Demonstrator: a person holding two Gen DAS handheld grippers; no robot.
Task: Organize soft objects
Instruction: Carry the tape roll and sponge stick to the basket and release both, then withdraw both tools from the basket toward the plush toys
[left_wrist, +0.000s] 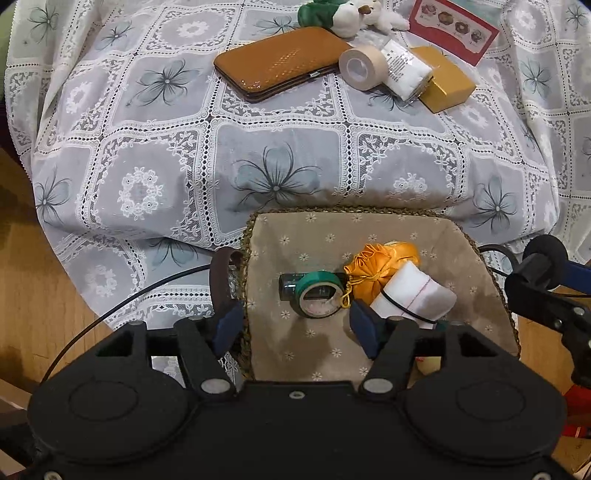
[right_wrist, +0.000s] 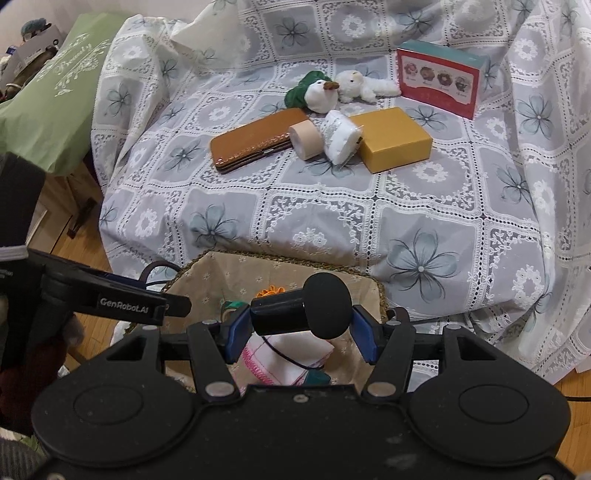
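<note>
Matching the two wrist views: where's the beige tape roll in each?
Left wrist: beige tape roll upper right of centre, between the brown wallet and the white bundle.
Right wrist: roll upper centre, between the same two.
Shared landmark: the yellow box, just right of the white bundle in both.

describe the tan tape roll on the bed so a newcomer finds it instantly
On the lace cloth, find the brown wallet and yellow box. The tan tape roll lies between them, beside a white bundle; it alone is a beige ring with a hollow core.
</note>
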